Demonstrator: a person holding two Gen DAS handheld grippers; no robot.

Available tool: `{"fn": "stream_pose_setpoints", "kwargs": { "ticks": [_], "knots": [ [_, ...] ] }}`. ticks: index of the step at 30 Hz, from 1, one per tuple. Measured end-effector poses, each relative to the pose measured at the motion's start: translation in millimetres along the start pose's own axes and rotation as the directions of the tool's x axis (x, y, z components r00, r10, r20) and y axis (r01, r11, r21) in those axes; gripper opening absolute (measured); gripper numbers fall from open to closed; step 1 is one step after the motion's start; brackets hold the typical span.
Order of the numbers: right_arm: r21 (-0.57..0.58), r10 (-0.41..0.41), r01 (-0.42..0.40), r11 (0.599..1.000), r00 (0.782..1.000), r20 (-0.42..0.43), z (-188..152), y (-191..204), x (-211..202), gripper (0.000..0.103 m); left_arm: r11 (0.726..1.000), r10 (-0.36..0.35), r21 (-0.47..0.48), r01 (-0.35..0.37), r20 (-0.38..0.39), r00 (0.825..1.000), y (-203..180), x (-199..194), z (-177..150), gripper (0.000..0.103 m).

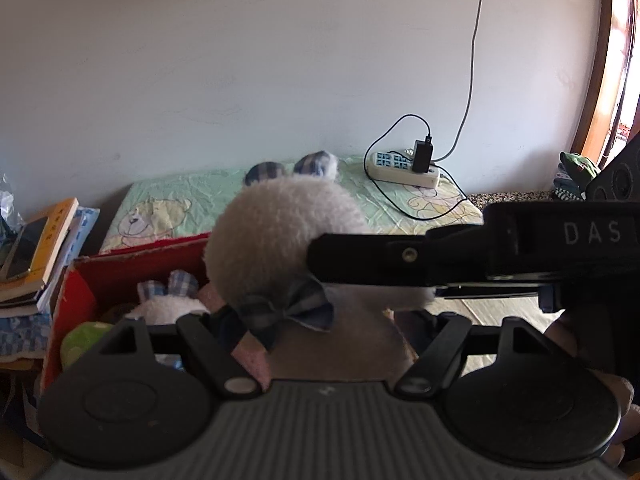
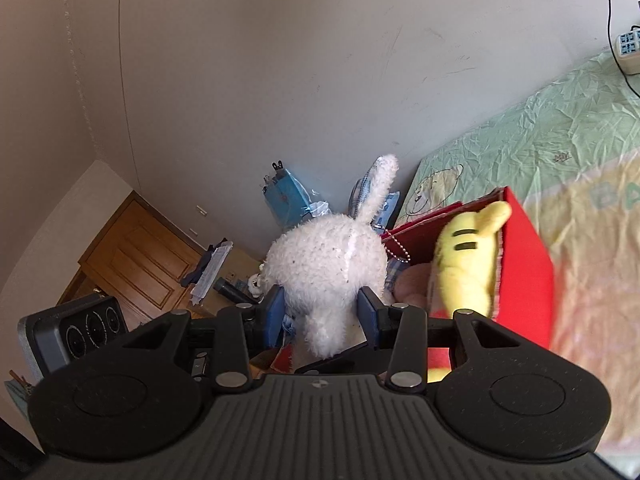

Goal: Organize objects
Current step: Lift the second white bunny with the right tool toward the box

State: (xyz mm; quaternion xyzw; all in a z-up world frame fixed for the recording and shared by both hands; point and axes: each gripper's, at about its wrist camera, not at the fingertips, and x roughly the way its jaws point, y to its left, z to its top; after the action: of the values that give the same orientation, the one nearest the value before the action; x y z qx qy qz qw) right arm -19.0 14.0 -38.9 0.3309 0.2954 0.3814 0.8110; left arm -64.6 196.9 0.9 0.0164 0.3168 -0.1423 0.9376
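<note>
A fluffy white rabbit (image 2: 326,264) with checked ears and a blue bow (image 1: 286,310) hangs over the red box (image 2: 524,252), clamped between the right gripper (image 2: 322,312) pads. The left gripper (image 1: 320,332) fingertips are hidden behind the rabbit, so its grip cannot be told.

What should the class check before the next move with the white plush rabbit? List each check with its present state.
1. Right gripper presses both sides of the white rabbit: ok.
2. Left gripper grips the rabbit too: cannot tell, its fingers are hidden behind the plush.
3. Red box is open on top: ok.
4. Free room in the box beside the yellow toy and the second rabbit: cannot tell.
</note>
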Motion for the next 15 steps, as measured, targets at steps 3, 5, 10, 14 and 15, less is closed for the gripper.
{"fn": "stream_pose_setpoints", "kwargs": {
  "ticks": [3, 5, 10, 14, 15],
  "knots": [
    [0.009, -0.022, 0.022, 1.000, 1.000, 0.009, -5.2, 3.8, 17.2, 0.043, 1.000, -0.016, 0.006, 0.016, -0.016, 1.000, 21.6, 6.3, -1.1, 0.077],
    [0.018, -0.042, 0.042, 0.999, 0.999, 0.015, -7.4, 2.6, 27.7, 0.043, 0.999, -0.032, 0.003, 0.032, -0.034, 0.999, 34.8, 12.1, -1.4, 0.077],
    [0.046, -0.118, 0.116, 0.992, 0.992, 0.034, -15.9, -2.8, 43.0, 0.044, 0.997, -0.078, -0.012, 0.077, -0.093, 0.993, 57.2, 29.6, -10.6, 0.077],
    [0.058, -0.208, 0.204, 0.977, 0.976, 0.059, -22.1, -4.8, 42.9, 0.044, 0.996, -0.089, 0.017, 0.091, -0.094, 0.992, 58.0, 32.6, -15.9, 0.083],
    [0.058, -0.208, 0.204, 0.977, 0.976, 0.059, -22.1, -4.8, 42.9, 0.044, 0.995, -0.088, 0.028, 0.091, -0.092, 0.992, 59.1, 31.0, -17.6, 0.084]
  ]
}}
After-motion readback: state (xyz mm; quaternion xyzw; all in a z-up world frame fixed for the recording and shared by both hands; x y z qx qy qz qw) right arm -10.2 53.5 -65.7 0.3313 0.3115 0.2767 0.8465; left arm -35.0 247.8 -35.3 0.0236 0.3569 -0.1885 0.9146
